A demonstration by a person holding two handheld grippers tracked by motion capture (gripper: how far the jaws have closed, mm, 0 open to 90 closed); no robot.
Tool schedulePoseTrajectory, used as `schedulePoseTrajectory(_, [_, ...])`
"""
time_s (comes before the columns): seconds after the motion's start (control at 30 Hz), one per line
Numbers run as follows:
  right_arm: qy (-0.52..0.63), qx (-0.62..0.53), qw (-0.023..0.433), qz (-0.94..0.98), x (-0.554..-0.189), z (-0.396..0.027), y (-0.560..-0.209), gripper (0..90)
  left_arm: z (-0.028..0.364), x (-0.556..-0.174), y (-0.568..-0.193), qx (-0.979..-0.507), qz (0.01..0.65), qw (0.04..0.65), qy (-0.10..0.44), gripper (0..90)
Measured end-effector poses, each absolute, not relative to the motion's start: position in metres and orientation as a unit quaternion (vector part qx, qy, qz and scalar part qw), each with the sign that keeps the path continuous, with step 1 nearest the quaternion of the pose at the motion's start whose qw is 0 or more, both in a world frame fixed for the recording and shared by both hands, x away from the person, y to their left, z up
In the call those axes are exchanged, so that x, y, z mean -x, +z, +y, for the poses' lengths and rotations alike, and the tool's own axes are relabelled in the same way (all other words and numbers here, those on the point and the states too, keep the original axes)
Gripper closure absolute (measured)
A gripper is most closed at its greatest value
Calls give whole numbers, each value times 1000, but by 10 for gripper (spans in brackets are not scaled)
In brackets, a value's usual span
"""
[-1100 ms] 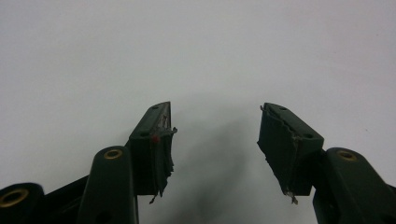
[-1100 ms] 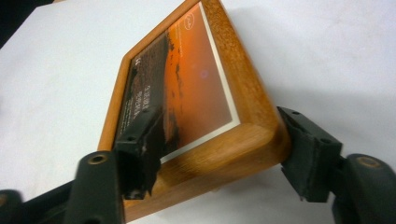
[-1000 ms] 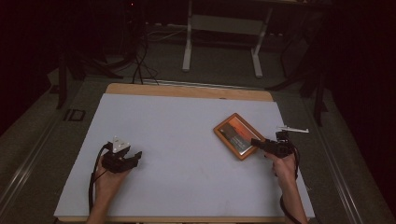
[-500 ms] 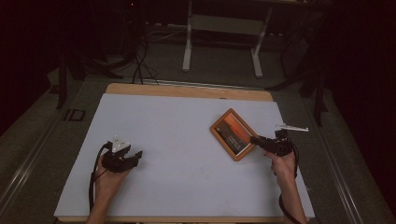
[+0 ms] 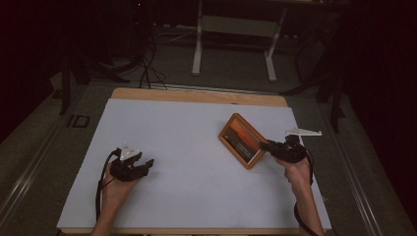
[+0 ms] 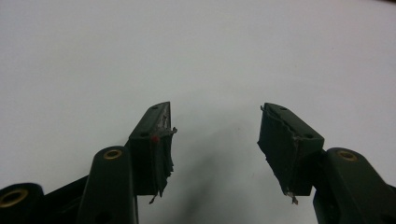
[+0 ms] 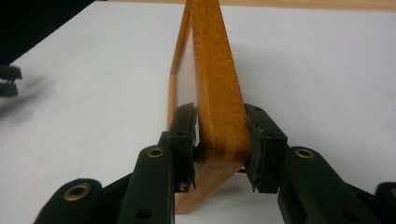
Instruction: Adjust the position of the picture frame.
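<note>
A wooden picture frame [image 5: 242, 140] with an orange-toned picture stands tilted at the right of the white table top [image 5: 187, 128]. My right gripper [image 5: 265, 146] holds its near corner. In the right gripper view the pads [image 7: 187, 128] press both sides of the frame's edge [image 7: 210, 60], which rises away from me above the table. These jaws have just been closing on the frame. My left gripper [image 5: 145, 164] rests at the table's left, held in a hand. Its jaws [image 6: 215, 135] stand apart with nothing between them, and bare white surface lies ahead.
The table's wooden far rim [image 5: 196, 94] borders a dark floor with cables [image 5: 147, 64] and the white legs of a desk [image 5: 233, 29]. The left gripper's tips [image 7: 7, 79] show at the far left of the right gripper view.
The right jaws closed on the frame's corner. The hand rose slightly and the frame tipped up off the table, shifting a little left. The left gripper stayed still.
</note>
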State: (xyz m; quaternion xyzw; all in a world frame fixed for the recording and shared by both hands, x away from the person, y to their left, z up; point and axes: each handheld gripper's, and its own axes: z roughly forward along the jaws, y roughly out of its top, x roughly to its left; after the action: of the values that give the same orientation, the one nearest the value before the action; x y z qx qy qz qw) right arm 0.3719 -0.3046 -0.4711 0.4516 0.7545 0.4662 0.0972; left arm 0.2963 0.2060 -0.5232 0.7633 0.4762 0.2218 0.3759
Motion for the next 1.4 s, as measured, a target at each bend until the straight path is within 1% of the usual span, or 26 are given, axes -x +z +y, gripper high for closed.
schedulePoseTrajectory(0.27, [459, -410, 107, 781, -368, -291, -464, 668, 205, -296, -523, -765, 472, 377, 221, 443])
schedulePoseTrajectory(0.37, [449, -407, 109, 788, -371, -283, -467, 617, 204, -296, -522, -766, 471, 377, 221, 443])
schedulePoseTrajectory(0.43, [441, -404, 108, 794, -373, -276, -470, 618, 204, -296, -522, -767, 470, 377, 221, 443])
schedulePoseTrajectory(0.53, [433, -399, 111, 801, -375, -267, -473, 645, 204, -295, -523, -768, 469, 376, 221, 443])
schedulePoseTrajectory(0.57, [431, -397, 109, 803, -375, -264, -474, 680, 204, -295, -522, -768, 469, 376, 221, 443])
schedulePoseTrajectory(0.63, [431, -390, 108, 807, -376, -259, -475, 695, 204, -295, -522, -768, 468, 377, 220, 443])
schedulePoseTrajectory(1.03, [412, -359, 131, 827, -375, -254, -472, 713, 203, -294, -521, -768, 465, 381, 219, 445])
schedulePoseTrajectory(1.4, [447, -347, 142, 812, -373, -256, -472, 720, 193, -295, -512, -781, 430, 407, 198, 458])
